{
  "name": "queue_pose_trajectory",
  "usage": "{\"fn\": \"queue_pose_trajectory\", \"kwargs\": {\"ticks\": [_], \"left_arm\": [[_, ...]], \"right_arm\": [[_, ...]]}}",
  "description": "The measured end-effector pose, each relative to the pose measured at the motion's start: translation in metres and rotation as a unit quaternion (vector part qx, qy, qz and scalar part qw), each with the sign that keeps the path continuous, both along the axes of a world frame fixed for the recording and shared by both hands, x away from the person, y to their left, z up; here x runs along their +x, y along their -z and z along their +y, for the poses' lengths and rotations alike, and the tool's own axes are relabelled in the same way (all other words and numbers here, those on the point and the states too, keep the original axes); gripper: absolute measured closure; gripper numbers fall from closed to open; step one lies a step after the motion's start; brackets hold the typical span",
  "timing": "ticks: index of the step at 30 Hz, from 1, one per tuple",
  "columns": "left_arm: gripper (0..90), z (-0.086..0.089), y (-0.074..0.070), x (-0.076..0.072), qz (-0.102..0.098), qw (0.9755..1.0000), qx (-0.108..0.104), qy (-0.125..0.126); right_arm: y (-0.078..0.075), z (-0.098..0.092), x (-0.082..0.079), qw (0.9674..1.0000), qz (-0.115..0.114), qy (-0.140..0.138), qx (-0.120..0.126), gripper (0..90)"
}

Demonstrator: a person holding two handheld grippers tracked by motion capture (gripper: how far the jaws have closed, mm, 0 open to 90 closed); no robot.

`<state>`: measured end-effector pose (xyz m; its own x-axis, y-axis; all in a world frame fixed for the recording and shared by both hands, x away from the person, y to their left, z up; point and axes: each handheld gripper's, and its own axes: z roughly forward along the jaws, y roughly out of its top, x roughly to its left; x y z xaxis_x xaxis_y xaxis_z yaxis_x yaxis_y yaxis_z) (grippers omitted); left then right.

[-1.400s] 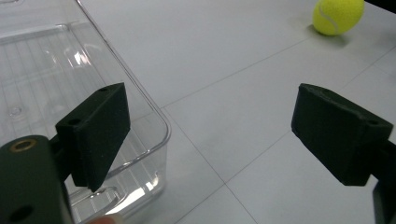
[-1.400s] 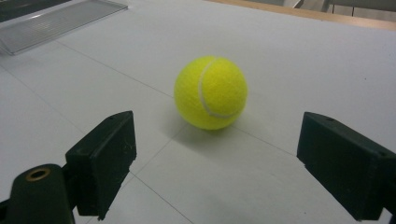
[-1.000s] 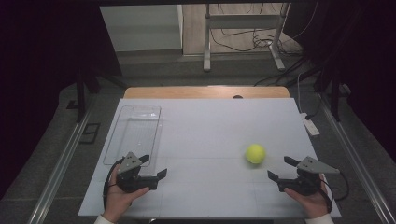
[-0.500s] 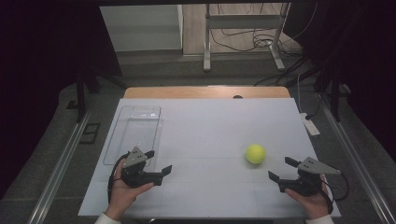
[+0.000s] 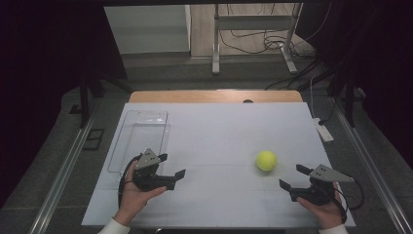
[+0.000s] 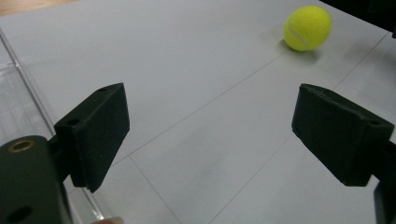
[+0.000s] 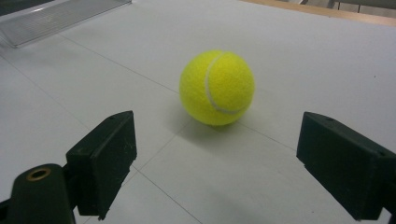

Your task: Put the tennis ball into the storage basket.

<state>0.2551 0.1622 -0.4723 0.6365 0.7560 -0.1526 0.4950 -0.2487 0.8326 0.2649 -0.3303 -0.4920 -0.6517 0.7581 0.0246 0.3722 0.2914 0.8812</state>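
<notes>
Work surface: a pale grey-white rectangular table top [image 5: 219, 131] crossed by thin seam lines, with a wooden edge strip along its far side.

Ball: a fuzzy yellow-green tennis ball [image 5: 266, 160] with a white seam rested on the bare table, right of centre and toward the near side. It lay free, touched by neither tool. In the right gripper view the ball [image 7: 217, 87] stood just ahead of the jaws and slightly left of their midline; in the left gripper view it [image 6: 307, 27] sat far off at the upper right.

Tray: a clear plastic rectangular tray [image 5: 139, 140] lay along the left side of the table, well apart from the ball; its transparent rim [image 6: 28, 88] ran past the left jaw in the left gripper view.

Left gripper: the black two-jaw left gripper [image 5: 171, 166], carried in the person's left hand [image 5: 134, 195], stood just beside the tray's near corner. Its jaws were spread wide with only bare table between them, pointing toward the ball.

Right gripper: the black two-jaw right gripper [image 5: 290, 177], carried in the right hand [image 5: 321, 210], stood near the ball on its near-right side. Its jaws were released and wide apart, clasping nothing, the ball in front of them and not between the pads.
</notes>
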Motion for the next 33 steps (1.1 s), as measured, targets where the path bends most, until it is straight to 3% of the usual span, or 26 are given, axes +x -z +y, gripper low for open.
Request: {"fn": "queue_pose_trajectory", "kwargs": {"ticks": [33], "left_arm": [[12.8,-0.030,-0.007,0.020,0.014,0.9991,0.006,0.040]], "right_arm": [[0.003,-0.001,0.002,1.0000,0.003,-0.001,-0.006,12.5]]}}
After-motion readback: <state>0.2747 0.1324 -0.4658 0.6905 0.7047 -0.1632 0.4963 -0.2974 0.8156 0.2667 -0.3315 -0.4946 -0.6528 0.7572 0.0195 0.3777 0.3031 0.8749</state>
